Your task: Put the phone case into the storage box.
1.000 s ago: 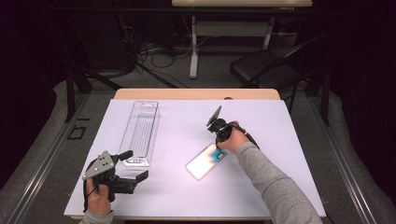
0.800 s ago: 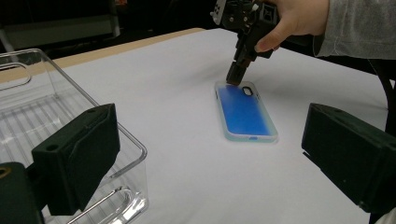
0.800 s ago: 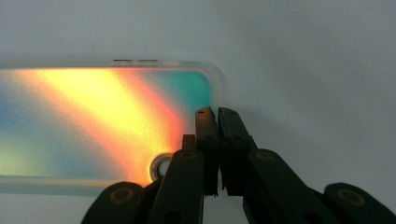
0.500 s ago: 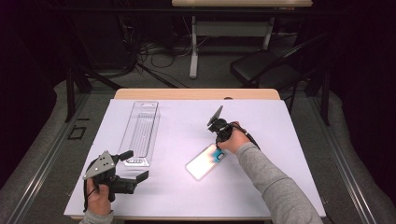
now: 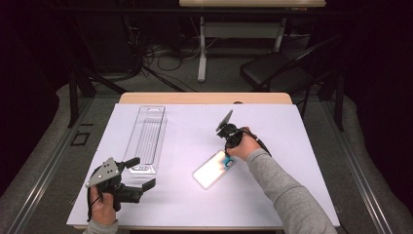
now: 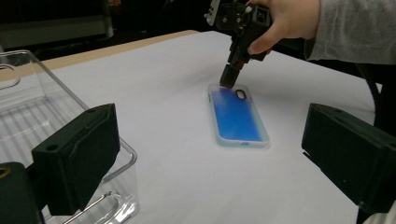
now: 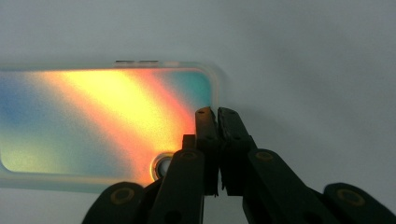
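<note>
An iridescent phone case [image 5: 213, 169] [image 6: 236, 116] [image 7: 93, 121] lies flat on the white table sheet [image 5: 195, 122], right of centre. My right gripper [image 5: 227, 156] [image 6: 228, 83] [image 7: 216, 112] points down at the case's camera-hole end. Its jaws are shut together, with the tips straddling the end rim. I cannot tell whether the rim is pinched between them. My left gripper [image 5: 141, 173] [image 6: 212, 140] rests near the front left corner, open and holding nothing. It points toward the case, with a clear plastic tray [image 5: 148, 131] [image 6: 28, 112] just beyond it.
The long clear tray stands on the left half of the sheet, running away from me. The table's wooden far edge [image 5: 204, 97] borders the sheet. On the dark floor beyond stand a black chair [image 5: 272, 73] and cables.
</note>
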Demonstrator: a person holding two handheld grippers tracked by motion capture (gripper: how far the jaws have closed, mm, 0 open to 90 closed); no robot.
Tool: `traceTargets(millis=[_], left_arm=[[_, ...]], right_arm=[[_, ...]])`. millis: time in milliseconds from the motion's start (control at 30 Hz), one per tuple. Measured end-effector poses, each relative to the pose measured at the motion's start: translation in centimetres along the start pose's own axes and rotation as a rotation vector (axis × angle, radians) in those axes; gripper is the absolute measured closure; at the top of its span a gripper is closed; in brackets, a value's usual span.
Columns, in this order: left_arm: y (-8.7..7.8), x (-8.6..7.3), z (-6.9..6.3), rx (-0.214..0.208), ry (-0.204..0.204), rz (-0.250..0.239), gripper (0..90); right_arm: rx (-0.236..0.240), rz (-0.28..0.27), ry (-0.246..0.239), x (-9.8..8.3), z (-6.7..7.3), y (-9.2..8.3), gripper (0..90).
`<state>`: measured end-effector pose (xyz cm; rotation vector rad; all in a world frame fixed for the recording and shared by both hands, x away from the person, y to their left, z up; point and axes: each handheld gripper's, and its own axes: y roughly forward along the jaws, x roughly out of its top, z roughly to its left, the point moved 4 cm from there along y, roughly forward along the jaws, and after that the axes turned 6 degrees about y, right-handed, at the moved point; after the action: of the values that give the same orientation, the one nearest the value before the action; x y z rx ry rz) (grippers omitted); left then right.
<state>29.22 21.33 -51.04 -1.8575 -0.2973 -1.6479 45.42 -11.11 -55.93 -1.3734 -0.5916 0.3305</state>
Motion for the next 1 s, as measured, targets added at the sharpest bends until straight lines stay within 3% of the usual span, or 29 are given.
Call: traceTargets(millis=[100,133,200,267,300,433,467,533,600,933,1000], left_arm=[[0.1,0.1,-0.1,0.0,-0.009,0.003,4.5],[0.1,0.1,-0.1,-0.001,-0.012,0.002,4.5],[0.0,0.1,-0.1,-0.026,-0.015,0.017,4.5],[0.2,0.2,-0.2,0.0,-0.024,0.006,4.3],[0.2,0.2,-0.2,-0.004,-0.031,0.004,4.1],[0.3,0.3,-0.4,-0.019,-0.029,0.007,0.4],[0.4,0.3,-0.4,-0.016,-0.026,0.013,0.4],[0.5,0.3,-0.4,-0.021,-0.025,0.015,0.4],[0.5,0.3,-0.5,-0.021,-0.025,0.019,0.4],[0.9,0.4,-0.5,-0.023,-0.062,0.039,0.4],[1.0,0.4,-0.4,-0.019,-0.069,0.051,0.4]], right_arm=[[-0.006,0.014,-0.009,0.0,0.0,-0.3,87.8],[0.005,-0.023,-0.003,0.1,0.1,-0.2,87.8],[0.004,-0.017,0.0,0.0,0.1,-0.4,87.8],[0.007,-0.025,0.019,0.0,0.2,-0.5,87.8],[0.007,-0.035,-0.002,0.1,0.1,-0.5,87.8],[0.008,-0.044,0.003,0.0,0.0,-0.8,87.8],[0.007,-0.033,0.023,0.0,0.1,-0.9,87.8],[0.002,-0.029,-0.005,0.0,-0.1,-1.0,87.8],[0.012,-0.045,0.019,-0.1,0.0,-0.9,87.8],[0.014,-0.045,0.037,-0.1,0.0,-1.7,87.9],[0.018,-0.074,0.031,-0.1,-0.1,-1.7,87.9]])
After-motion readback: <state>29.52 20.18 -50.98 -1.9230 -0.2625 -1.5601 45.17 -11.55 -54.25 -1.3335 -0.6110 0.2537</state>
